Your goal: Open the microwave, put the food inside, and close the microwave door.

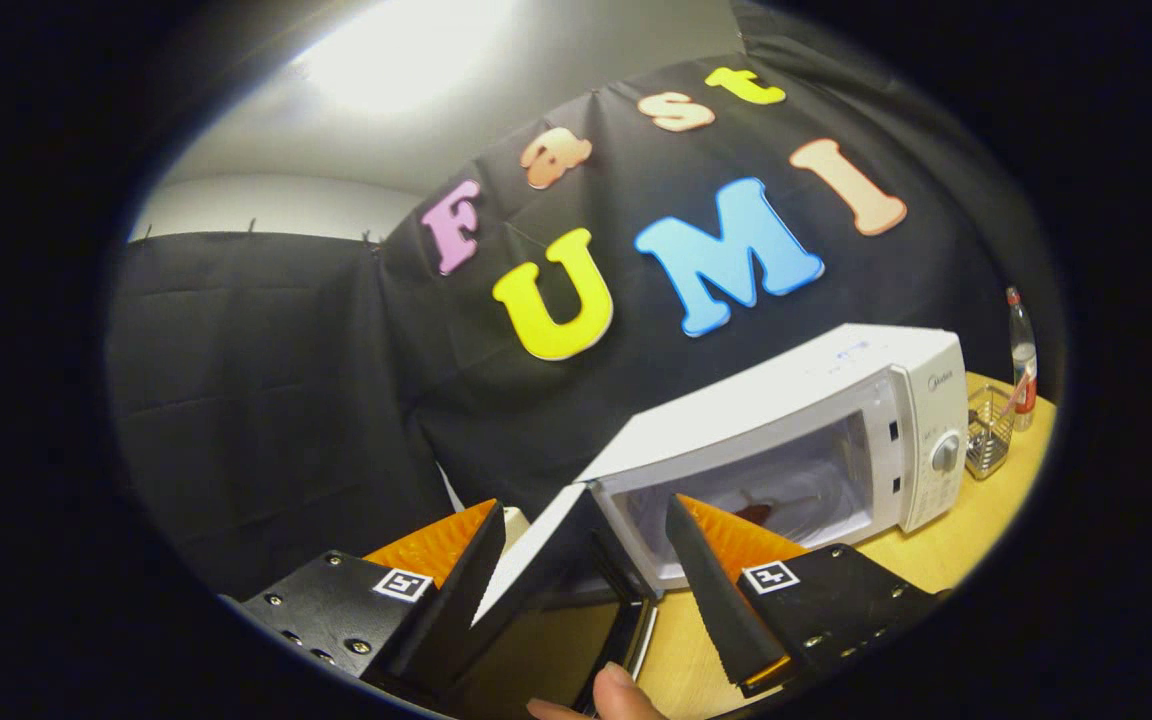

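Observation:
A white microwave (836, 400) stands on the wooden table (976, 530), just beyond my fingers and tilted in this view. Its door (534, 560) hangs wide open on the left, its white outer face turned toward the left finger and its free edge reaching down between the two fingers. Inside the lit cavity, a small red piece of food (756, 513) lies on the floor of the oven, partly hidden by the right finger. My gripper (584, 505) is open, the fingers wide apart on either side of the door, and neither visibly presses on it.
A wire basket (991, 432) and a clear bottle with a red label (1023, 360) stand on the table right of the microwave. A person's fingertip (608, 697) shows below the door. Black cloth walls close off the back and left.

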